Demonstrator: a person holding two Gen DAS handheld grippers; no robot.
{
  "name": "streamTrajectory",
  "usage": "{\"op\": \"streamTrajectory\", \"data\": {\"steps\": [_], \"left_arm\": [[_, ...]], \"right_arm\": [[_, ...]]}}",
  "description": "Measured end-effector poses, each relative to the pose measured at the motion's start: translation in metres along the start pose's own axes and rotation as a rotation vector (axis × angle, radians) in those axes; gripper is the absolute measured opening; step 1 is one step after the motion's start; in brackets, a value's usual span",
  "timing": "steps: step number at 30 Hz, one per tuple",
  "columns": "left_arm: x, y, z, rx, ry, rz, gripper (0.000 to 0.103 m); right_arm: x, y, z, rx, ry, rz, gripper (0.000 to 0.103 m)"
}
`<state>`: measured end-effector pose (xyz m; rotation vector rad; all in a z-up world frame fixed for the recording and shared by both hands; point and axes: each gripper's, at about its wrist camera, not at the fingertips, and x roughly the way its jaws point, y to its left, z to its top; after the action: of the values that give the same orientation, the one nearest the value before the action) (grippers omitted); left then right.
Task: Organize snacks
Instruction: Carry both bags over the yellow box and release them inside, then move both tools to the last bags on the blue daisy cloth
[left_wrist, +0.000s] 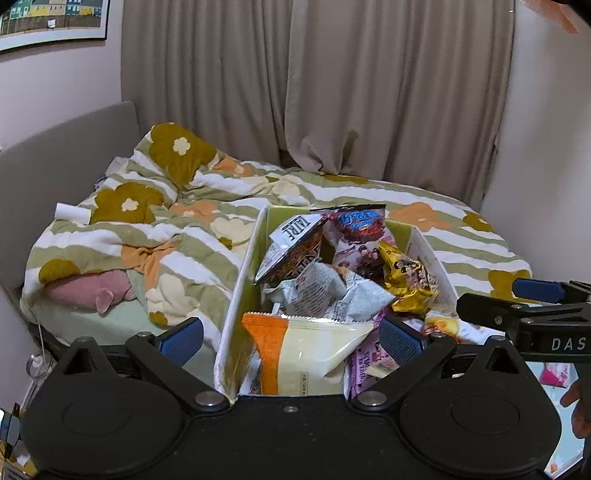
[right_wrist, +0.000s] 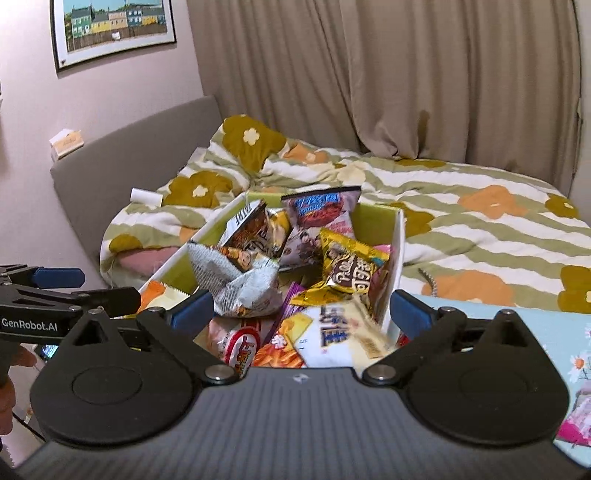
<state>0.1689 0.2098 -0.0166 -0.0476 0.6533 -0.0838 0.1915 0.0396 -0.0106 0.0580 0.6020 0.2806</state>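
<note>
Black mount plates fill the bottom of the left wrist view, and the left gripper (left_wrist: 291, 338) has its blue-padded fingers (left_wrist: 183, 339) spread wide with nothing between them. Just beyond stands the snack box (left_wrist: 242, 266), a white box with a green lining, its long axis running away from the camera toward the bed (left_wrist: 155, 229) at mid frame. An orange-and-cream packet (left_wrist: 306, 350) lies nearest, its sealed edge pointing right; behind it is a crumpled grey wrapper (left_wrist: 325, 291), and a gold bag (left_wrist: 406, 280) toward the right wall. "DAS" reads on the right gripper (left_wrist: 524, 306) at the right edge.

From the right wrist view, the right gripper (right_wrist: 301, 312) is likewise wide apart and holds nothing. Below it a white packet (right_wrist: 343, 332) with blue lettering looks blurred. "GenRobot.AI" is printed on the left gripper (right_wrist: 55, 291) at the left edge.
</note>
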Motion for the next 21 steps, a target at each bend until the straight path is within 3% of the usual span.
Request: {"op": "streamTrajectory", "data": {"steps": [11, 21], "left_arm": [[-0.007, -0.025, 0.011, 0.072, -0.026, -0.069, 0.103], [-0.014, -0.110, 0.020, 0.153, -0.071, -0.138, 0.103]], "right_arm": [[-0.031, -0.013, 0.001, 0.053, -0.041, -0.071, 0.103], [-0.082, -0.081, 0.001, 0.142, -0.074, -0.151, 0.103]]}}
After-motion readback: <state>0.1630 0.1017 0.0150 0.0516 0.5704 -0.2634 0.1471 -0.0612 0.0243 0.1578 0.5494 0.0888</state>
